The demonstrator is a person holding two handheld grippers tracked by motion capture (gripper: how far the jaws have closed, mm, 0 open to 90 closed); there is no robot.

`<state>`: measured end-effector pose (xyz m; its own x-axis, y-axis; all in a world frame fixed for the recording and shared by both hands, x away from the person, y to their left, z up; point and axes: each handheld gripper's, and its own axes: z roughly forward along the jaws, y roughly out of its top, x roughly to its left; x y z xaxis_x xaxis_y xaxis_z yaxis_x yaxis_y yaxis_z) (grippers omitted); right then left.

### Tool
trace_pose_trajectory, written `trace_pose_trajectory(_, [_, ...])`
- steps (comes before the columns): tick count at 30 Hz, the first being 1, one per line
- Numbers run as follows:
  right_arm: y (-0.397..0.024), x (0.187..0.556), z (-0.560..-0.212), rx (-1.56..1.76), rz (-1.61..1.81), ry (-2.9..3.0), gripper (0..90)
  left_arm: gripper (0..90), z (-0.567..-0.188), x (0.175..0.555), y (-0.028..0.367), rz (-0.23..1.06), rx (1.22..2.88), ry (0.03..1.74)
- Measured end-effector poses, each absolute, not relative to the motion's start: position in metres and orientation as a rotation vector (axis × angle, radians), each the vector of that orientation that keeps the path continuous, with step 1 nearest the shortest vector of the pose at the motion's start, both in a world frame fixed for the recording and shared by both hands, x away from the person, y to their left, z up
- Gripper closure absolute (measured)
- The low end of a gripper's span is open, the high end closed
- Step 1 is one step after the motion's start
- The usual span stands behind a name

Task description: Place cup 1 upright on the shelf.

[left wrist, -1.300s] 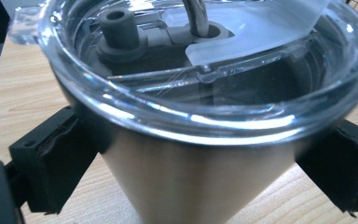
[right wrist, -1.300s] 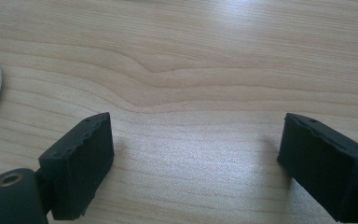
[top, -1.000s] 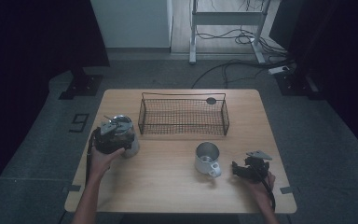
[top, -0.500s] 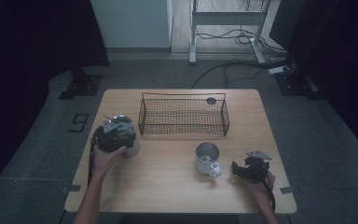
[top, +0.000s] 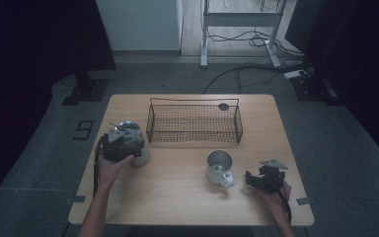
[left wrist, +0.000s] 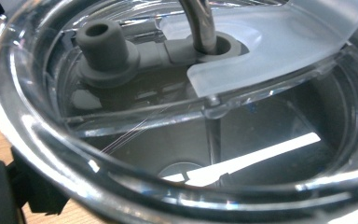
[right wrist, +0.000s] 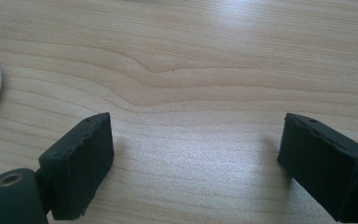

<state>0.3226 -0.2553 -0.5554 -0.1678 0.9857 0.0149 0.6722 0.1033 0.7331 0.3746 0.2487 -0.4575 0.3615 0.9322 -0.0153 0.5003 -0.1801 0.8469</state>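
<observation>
At the left of the high view, the left gripper sits on top of a clear lidded tumbler standing near the wooden table's left edge; whether its jaws grip the tumbler I cannot tell. Its own view looks down through the clear lid. At lower right, the right gripper rests on the table, jaws apart with nothing between them, just right of a metal mug.

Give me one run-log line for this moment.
left gripper: at clear-lidded tumbler, grip unclear | right gripper: open, empty, low over table | metal mug: upright, untouched | wire basket: empty
</observation>
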Motion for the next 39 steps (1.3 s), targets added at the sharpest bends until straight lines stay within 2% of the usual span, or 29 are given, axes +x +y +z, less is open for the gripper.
trace_pose_trajectory(39, [-0.255, 0.323, -0.555, 1.613, 0.843, 1.899, 9.6, 4.3, -0.412, 0.364, 0.249, 0.684, 1.78, 1.245])
